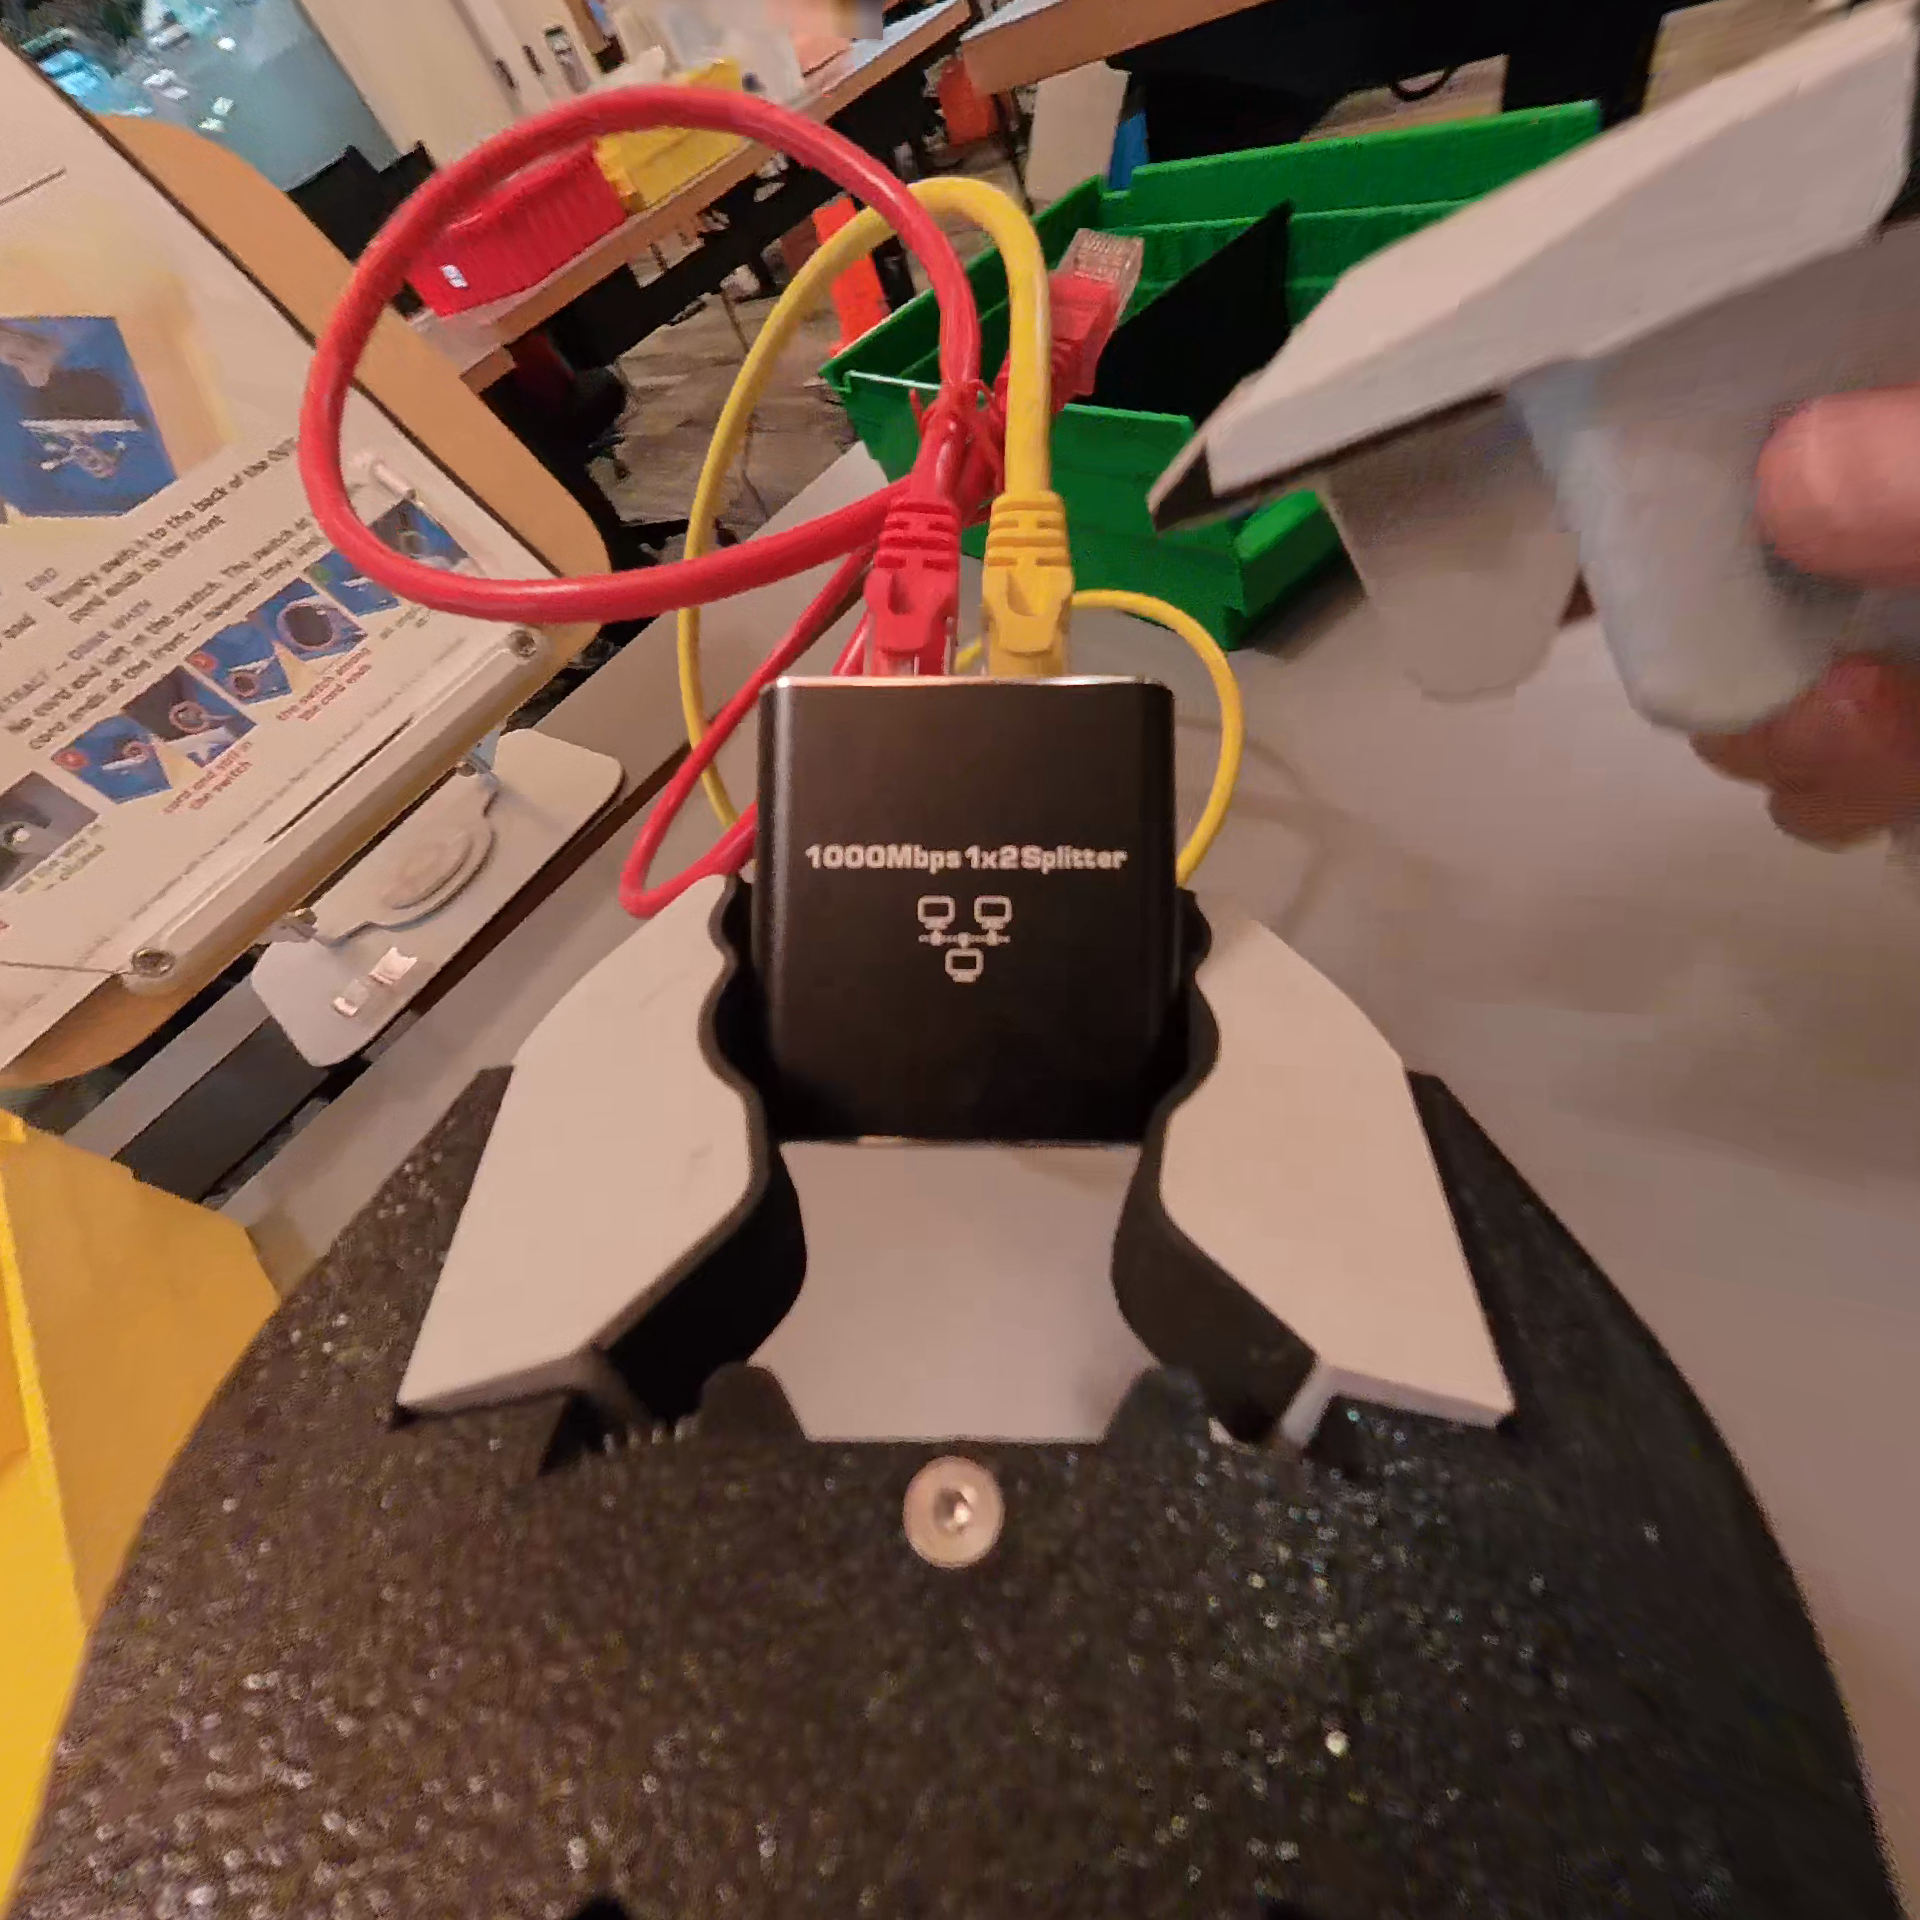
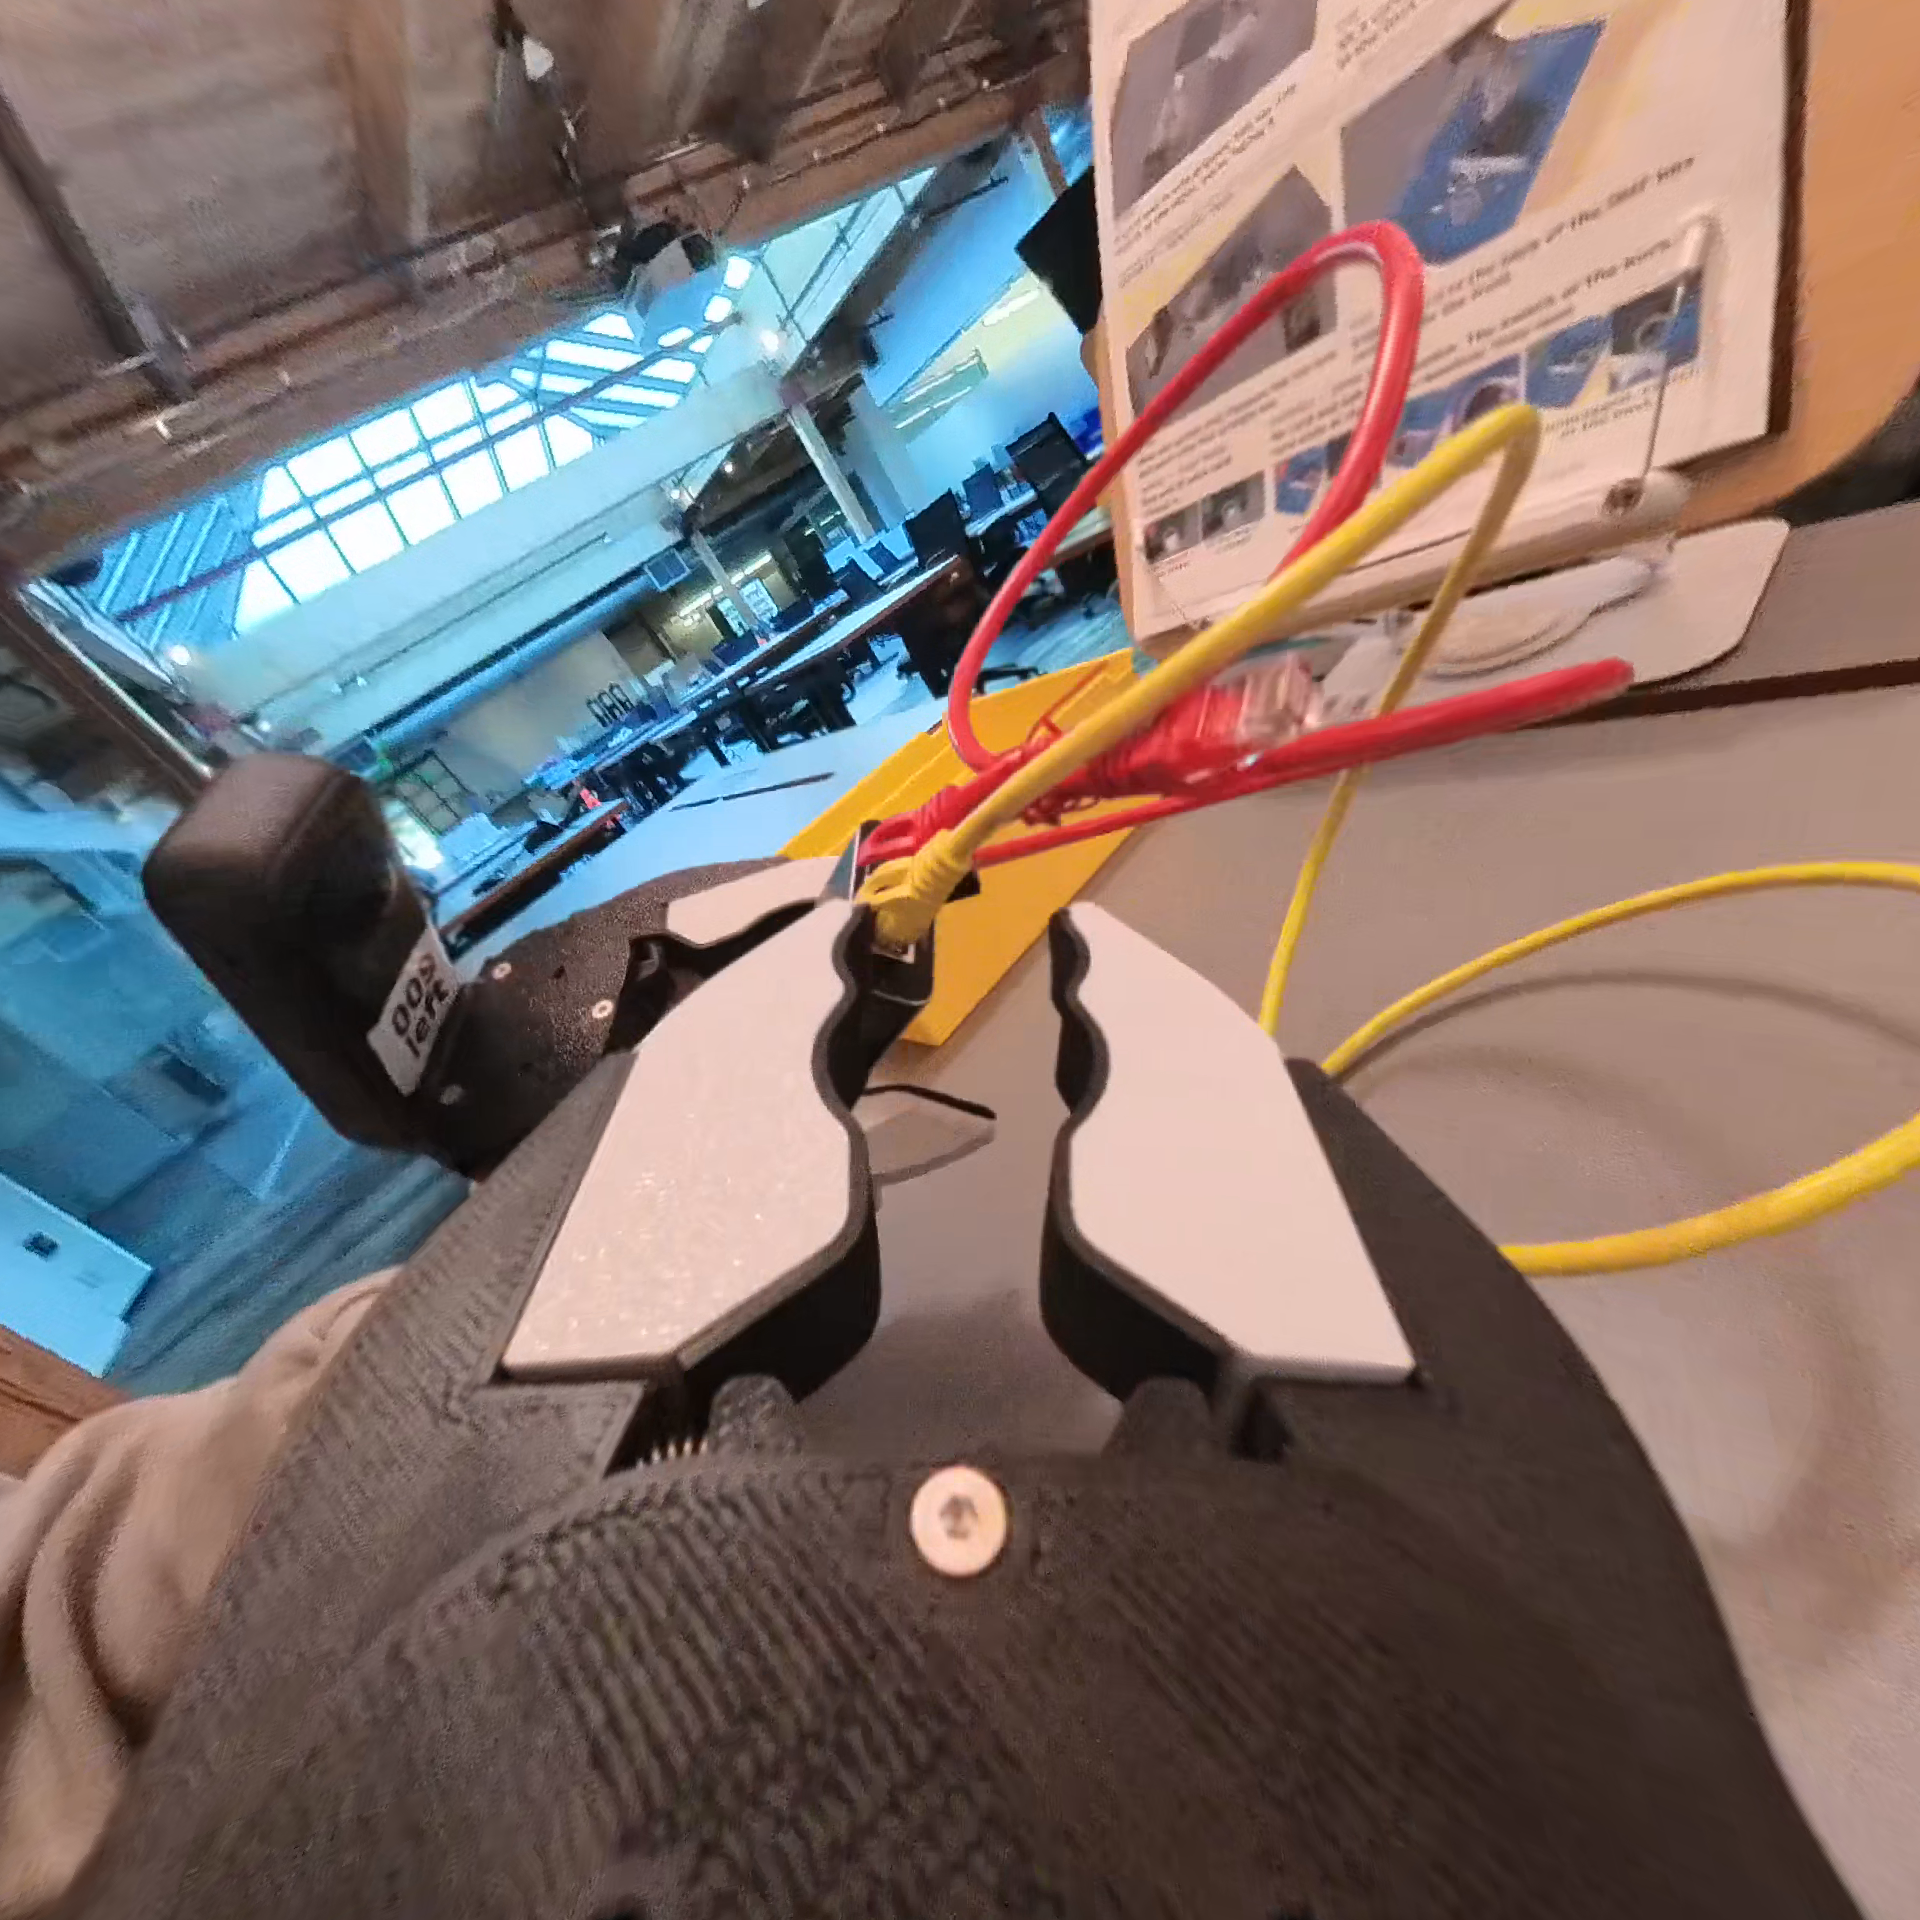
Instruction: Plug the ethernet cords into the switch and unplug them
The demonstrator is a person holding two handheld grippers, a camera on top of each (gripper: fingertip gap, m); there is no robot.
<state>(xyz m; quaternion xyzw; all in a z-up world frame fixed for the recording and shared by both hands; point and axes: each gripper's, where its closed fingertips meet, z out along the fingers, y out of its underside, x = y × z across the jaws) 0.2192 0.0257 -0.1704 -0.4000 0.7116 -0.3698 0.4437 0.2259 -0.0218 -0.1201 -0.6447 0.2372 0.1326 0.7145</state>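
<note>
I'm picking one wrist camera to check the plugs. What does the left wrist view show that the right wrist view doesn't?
Only the left wrist view: the black switch's top face clamped in the left tool, the red plug and yellow plug seated side by side in its far end, and green bins behind.

Only the right wrist view: the right tool open and empty, and a hall of desks behind.

Both: the red cord and yellow cord looping up, a loose red plug, the instruction sheet, a yellow bin.
</note>
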